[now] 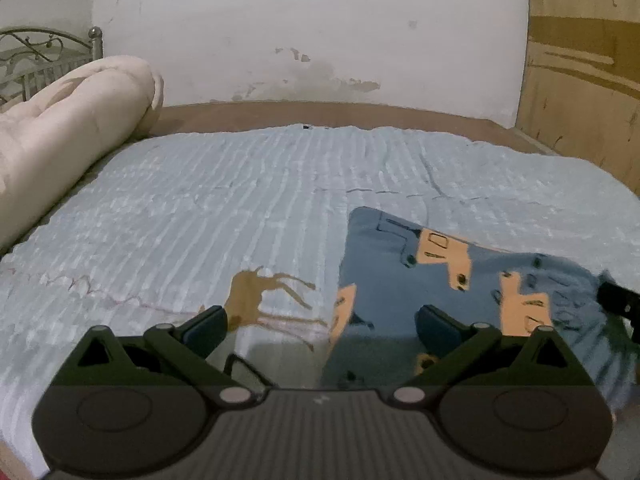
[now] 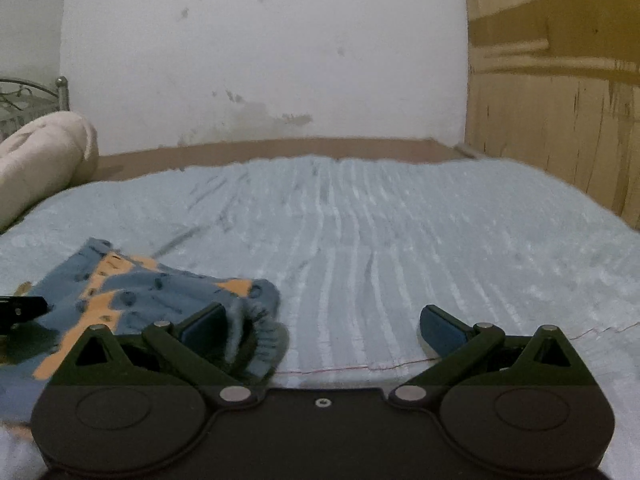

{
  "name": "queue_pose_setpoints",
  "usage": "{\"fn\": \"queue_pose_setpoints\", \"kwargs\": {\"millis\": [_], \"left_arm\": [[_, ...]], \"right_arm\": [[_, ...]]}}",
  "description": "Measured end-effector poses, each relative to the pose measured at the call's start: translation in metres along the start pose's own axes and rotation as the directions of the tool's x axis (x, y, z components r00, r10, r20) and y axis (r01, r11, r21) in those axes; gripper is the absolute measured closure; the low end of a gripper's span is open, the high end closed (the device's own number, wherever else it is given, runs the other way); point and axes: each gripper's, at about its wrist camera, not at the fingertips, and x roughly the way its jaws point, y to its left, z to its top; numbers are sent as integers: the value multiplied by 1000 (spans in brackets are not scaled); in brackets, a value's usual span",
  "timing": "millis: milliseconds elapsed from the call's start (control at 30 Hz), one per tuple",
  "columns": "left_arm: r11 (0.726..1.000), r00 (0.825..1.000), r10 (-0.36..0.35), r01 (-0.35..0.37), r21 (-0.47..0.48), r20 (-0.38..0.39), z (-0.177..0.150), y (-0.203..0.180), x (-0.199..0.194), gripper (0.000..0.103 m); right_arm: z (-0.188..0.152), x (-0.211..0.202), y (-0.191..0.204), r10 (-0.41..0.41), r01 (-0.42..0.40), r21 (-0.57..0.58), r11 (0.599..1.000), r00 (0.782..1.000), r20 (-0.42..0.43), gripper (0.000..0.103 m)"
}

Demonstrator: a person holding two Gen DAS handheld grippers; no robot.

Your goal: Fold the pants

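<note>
Small blue pants [image 1: 452, 292] with orange and dark prints lie folded on the light blue bedspread [image 1: 240, 208]. In the left wrist view they lie right of centre, and my left gripper [image 1: 320, 328] is open and empty above their left edge. In the right wrist view the pants [image 2: 140, 296] lie at the lower left, their ribbed waistband [image 2: 260, 336] by my left finger. My right gripper [image 2: 322, 326] is open and empty, mostly over bare bedspread [image 2: 380, 240]. Each gripper's tip shows in the other's view: the right one [image 1: 618, 300], the left one [image 2: 20, 308].
A rolled cream quilt [image 1: 68, 132] lies at the bed's left end by a metal headboard [image 1: 44, 56]. A brown print [image 1: 256, 296] marks the bedspread. A white wall [image 1: 312, 28] stands behind the bed, wooden panelling [image 1: 584, 80] to the right.
</note>
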Motion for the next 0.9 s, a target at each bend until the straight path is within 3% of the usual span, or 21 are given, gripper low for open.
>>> {"fn": "queue_pose_setpoints", "kwargs": {"millis": [100,300,433,667,900], "left_arm": [[1000,1000,-5,5,-18,-6,-11,1,-9,1],[994,1000,-24,24,-104,2,-36,13,-28,1],[994,1000,-13,15,-105,26,-46,12,-40,1],[995,1000,-7,9,-104,13,-54,10,-56,1],[996,1000,10,-9,-86,11,-62,8,-74,1]], "right_arm": [[-8,-15,6,39,-39,2,999,999,14,1],[-37,-37,8,28,-29,30,999,999,34,1],[-53,-48,4,27,-34,93,995,997,75,1],[-61,-67,7,13,-22,87,996,995,99,1],[-81,-91,19,-15,7,39,999,981,194,1]]}}
